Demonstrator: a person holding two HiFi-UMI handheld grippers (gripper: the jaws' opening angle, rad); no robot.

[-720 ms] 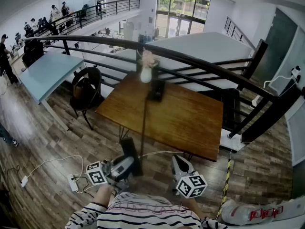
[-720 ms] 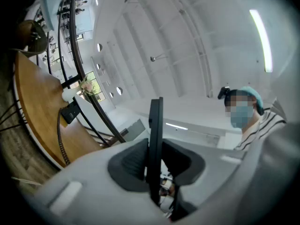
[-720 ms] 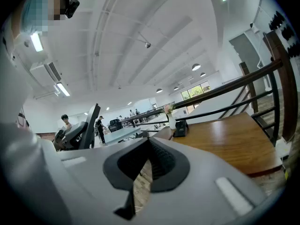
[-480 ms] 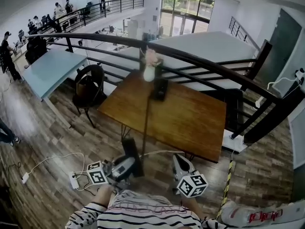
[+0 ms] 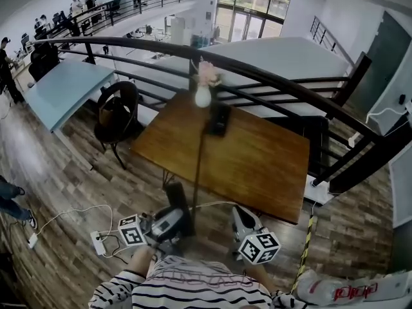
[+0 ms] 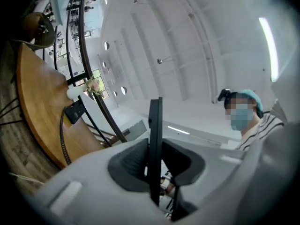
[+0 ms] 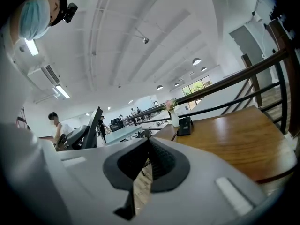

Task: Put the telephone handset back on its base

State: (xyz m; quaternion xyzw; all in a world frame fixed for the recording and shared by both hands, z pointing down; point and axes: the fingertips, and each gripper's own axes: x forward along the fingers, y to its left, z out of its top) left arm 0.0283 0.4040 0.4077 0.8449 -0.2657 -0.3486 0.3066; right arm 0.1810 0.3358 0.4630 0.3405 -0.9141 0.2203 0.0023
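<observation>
Wooden table bears the base; red print on a bag seems illegible.

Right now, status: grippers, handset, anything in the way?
Left gripper shut on handset, off the table. Right gripper shut, empty. Base at table's far edge beside vase; cord runs across the table to it.

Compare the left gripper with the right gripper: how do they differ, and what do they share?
The left gripper clamps the black handset, seen edge-on; the right gripper holds nothing. The left gripper's jaws stand apart by the handset's thickness; the right gripper's jaws meet at the tips. Both carry a marker cube and sit low by the person, short of the table.
</observation>
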